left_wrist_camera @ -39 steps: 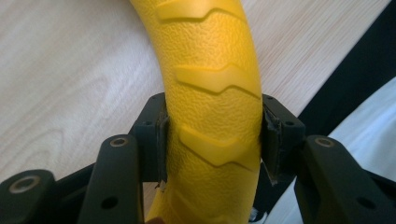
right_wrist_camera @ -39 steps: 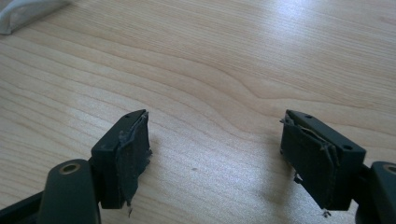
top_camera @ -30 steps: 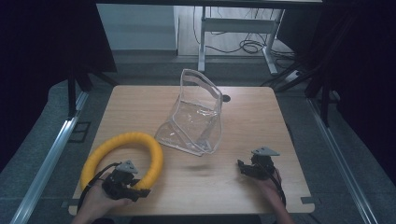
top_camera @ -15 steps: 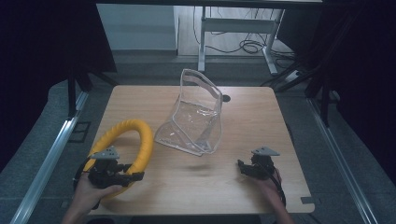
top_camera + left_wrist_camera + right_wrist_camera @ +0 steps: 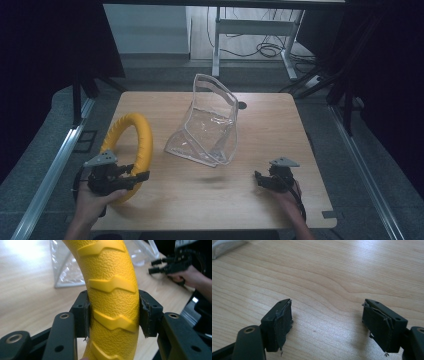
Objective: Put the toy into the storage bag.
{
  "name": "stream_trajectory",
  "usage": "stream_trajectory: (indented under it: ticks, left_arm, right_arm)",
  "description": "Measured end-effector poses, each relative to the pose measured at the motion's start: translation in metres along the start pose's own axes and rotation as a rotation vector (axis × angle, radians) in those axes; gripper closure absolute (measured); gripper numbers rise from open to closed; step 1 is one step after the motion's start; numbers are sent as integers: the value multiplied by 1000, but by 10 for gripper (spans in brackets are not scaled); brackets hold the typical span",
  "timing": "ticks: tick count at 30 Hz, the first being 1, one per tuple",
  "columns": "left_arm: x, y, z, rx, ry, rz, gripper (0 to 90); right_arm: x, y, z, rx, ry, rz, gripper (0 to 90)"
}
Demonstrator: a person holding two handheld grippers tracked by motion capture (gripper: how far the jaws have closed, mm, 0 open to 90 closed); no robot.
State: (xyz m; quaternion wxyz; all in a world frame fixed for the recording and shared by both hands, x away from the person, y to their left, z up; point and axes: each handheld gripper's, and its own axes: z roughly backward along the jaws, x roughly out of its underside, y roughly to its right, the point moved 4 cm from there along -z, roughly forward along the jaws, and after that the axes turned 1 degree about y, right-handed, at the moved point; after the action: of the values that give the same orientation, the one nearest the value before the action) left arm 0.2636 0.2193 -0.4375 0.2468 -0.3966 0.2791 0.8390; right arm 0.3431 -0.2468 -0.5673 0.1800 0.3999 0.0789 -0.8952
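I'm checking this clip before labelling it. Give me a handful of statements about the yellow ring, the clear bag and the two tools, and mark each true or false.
1. The left tool is clamped on the yellow ring. True.
2. The right tool holds the clear bag. False: its jaws stand open over bare table.
3. The ring lies inside the bag. False: it is left of the bag, outside it.
4. The bag stands on the table between the two tools. True.

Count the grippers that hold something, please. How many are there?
1. The left gripper is shut on the yellow ring at the table's left side. The right gripper is open above bare table at the right.
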Motion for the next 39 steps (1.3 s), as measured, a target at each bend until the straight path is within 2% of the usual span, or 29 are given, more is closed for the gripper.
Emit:
stream_trajectory:
  ticks: [3,12,16,19,22,23,26,39]
  left_arm:
    - [-8,-2,5,-9,45,-6,511]
    - [-24,-4,9,-34,107,-23,511]
    - [-37,1,15,-64,146,-49,510]
    - [-41,4,17,-69,166,-57,510]
    - [-49,9,22,-51,206,-54,510]
    - [-49,9,22,-51,206,-54,510]
    - [-54,12,22,-16,227,-45,509]
    - [-72,26,18,17,325,-47,508]
  right_arm:
    - [0,0,0,1,0,0,241]
    - [0,0,0,2,-1,-3,241]
    - [0,1,0,2,-1,-4,241]
    - [0,1,0,3,-1,-4,241]
    - [0,1,0,3,-1,-5,241]
    - [0,1,0,3,-1,-4,241]
    - [0,1,0,3,0,-3,241]
    - [0,1,0,4,-2,-2,241]
